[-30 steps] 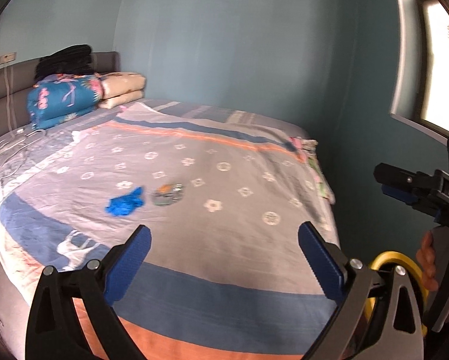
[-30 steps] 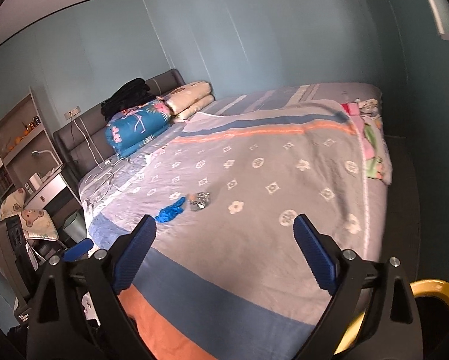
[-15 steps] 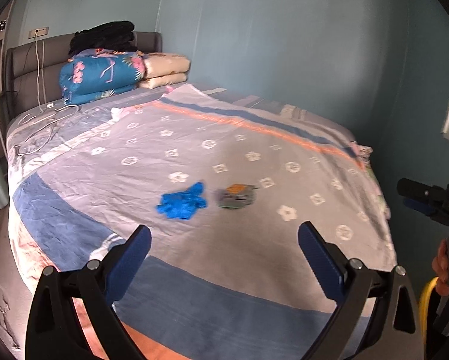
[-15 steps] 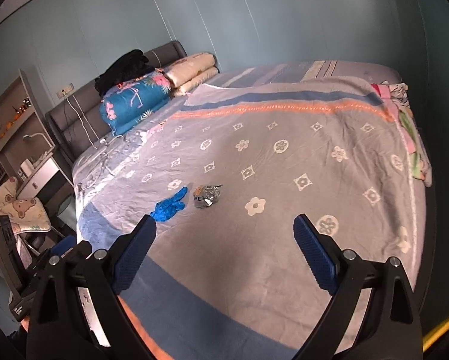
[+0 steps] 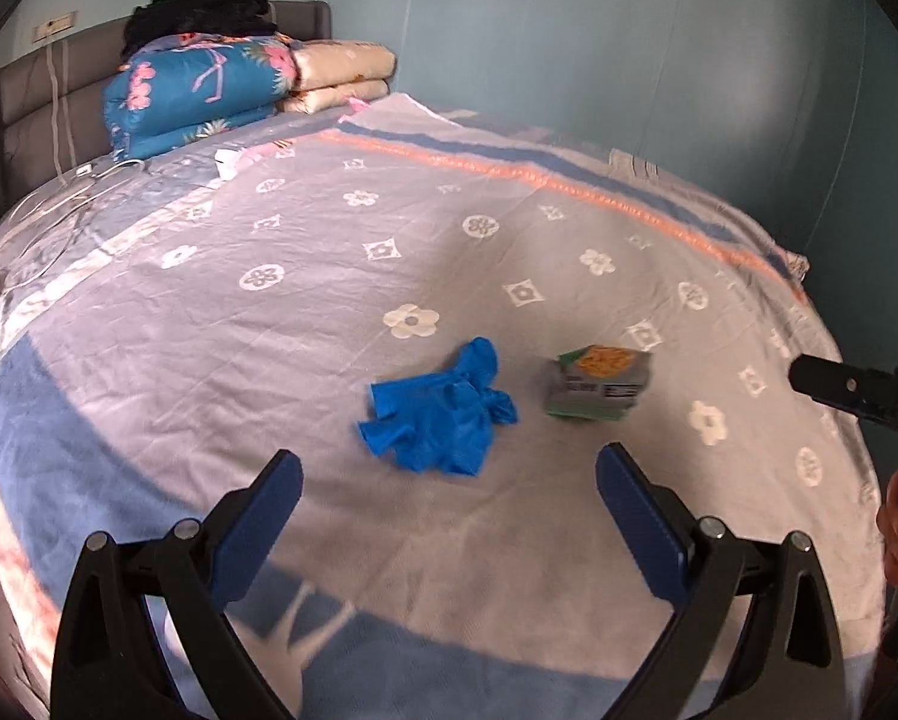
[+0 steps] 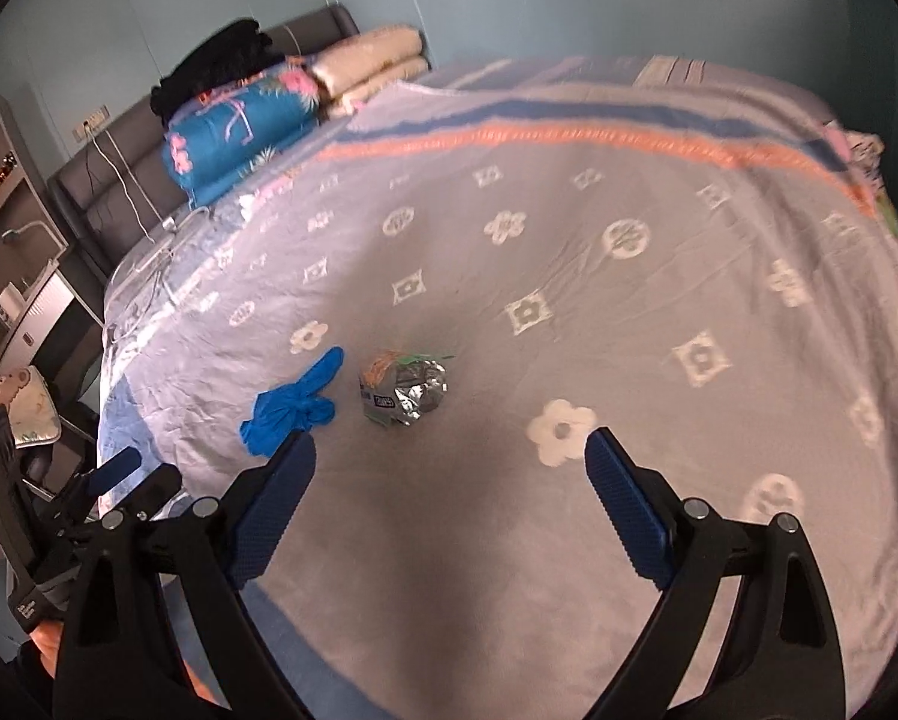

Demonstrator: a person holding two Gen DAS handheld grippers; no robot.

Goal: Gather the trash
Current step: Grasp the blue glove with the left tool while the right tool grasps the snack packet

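Blue glove point(image 5: 440, 414) lies on the bed point(image 5: 269, 312), wrapper point(image 5: 598, 382) just right of glove. Both claws, left point(image 5: 449, 498) & right point(image 6: 449, 480), gape empty. We'd drop left claw over glove, pinch its bunched middle.

A blue quilt point(image 5: 200, 93) lies folded at the bed's point(image 5: 269, 324) head, black clothes point(image 5: 200, 0) on top, cream blankets point(image 5: 341, 75) just beside it.

Crumpled blue glove point(image 5: 440, 414) beside foil wrapper point(image 5: 598, 382) on bed
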